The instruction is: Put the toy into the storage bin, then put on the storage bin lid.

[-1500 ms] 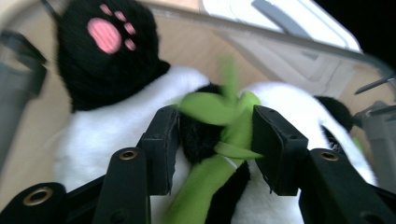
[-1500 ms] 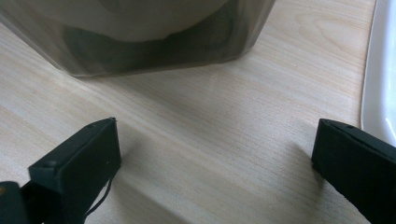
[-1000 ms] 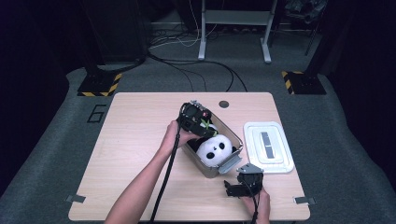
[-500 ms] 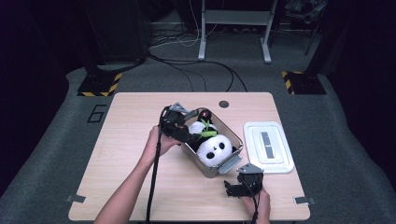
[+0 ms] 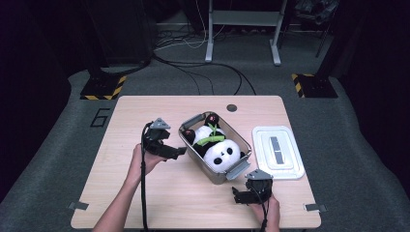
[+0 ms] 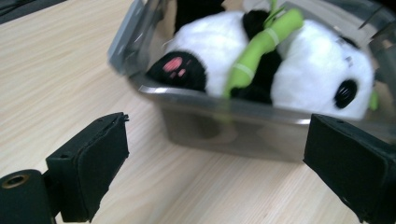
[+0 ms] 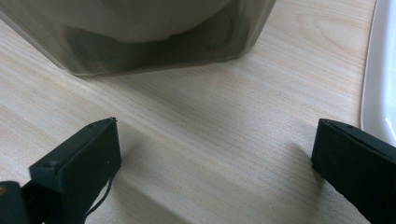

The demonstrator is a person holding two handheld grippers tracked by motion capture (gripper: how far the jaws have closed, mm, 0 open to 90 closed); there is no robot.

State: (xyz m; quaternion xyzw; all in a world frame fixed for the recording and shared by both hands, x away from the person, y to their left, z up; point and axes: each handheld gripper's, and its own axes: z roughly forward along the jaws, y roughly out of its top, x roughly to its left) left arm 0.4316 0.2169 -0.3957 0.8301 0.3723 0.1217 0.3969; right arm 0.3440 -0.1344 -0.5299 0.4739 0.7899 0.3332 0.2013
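The plush panda [image 5: 220, 147] lies in the bin [image 5: 211, 169] at the middle of the table [image 5: 121, 193]. The lid [image 5: 277, 152] lies just right of the bin, the left gripper [image 5: 180, 151] just left, the right gripper [image 5: 235, 195] before it

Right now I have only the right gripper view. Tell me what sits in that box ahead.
Observer: A plush panda lies in the box, a green bamboo stalk across its chest.
Operator: Report the lid.
Observer: The lid is off, lying flat on the table right of the box.
Operator: Give me the left tongs.
Observer: The left tongs are left of the box, aimed at it. Their jaws have just been opening, with nothing between them.
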